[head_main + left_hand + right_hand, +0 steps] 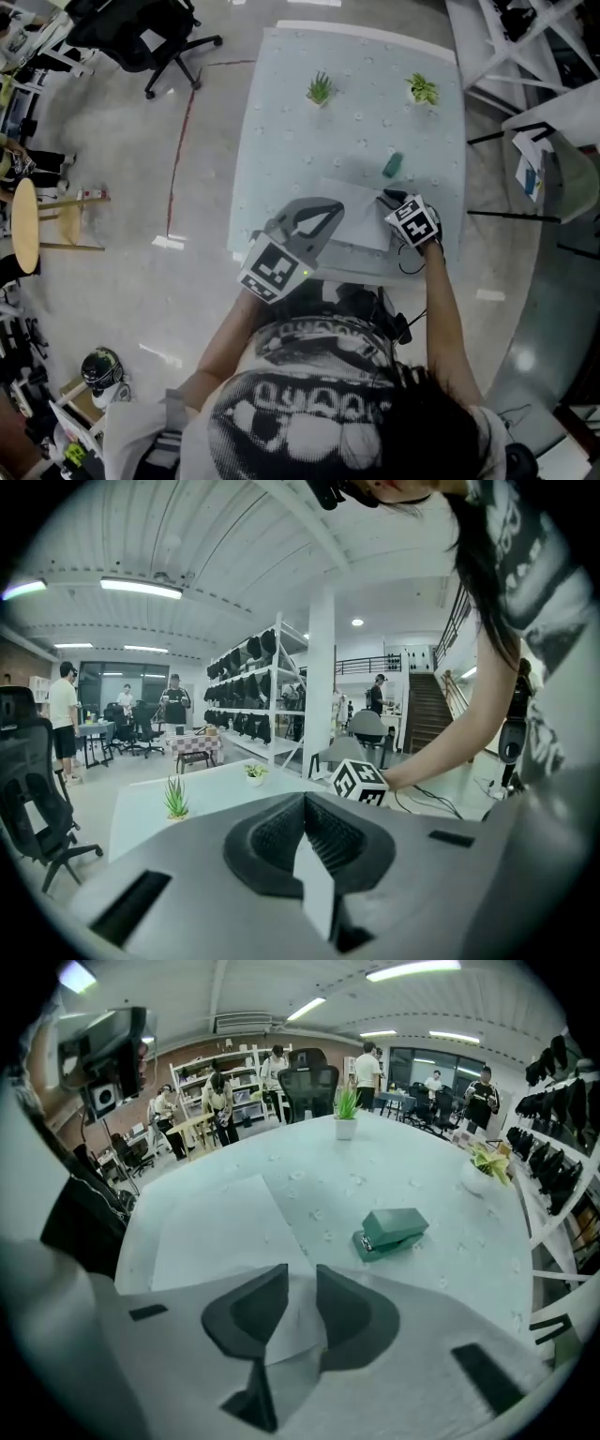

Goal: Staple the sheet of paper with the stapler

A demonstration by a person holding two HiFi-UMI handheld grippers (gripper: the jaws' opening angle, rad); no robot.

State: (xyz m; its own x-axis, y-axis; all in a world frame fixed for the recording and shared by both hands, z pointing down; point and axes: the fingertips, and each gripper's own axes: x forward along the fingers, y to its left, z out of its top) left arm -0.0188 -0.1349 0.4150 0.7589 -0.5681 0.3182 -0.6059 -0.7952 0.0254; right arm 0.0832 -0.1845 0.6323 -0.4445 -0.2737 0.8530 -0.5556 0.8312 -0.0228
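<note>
Sheet of paper (361,220) — one — clenched in left hand-held gripper (304,803); right hand-held gripper (300,1283) released; one stapler (391,1232), two plants (320,89) (423,89).

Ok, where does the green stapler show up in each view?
Head view: stapler right of centre, mid-table.
Left gripper view: not in it.
Right gripper view: stapler right of centre, on the table.
Shared landmark: spiky potted plant.

A white sheet of paper (361,214) and a green stapler (392,166) on the table (281,112)
The sheet of paper lies near the front edge, with its left side pinched in the left gripper (323,216). The stapler is closed and rests flat just beyond the sheet, apart from it.
</note>
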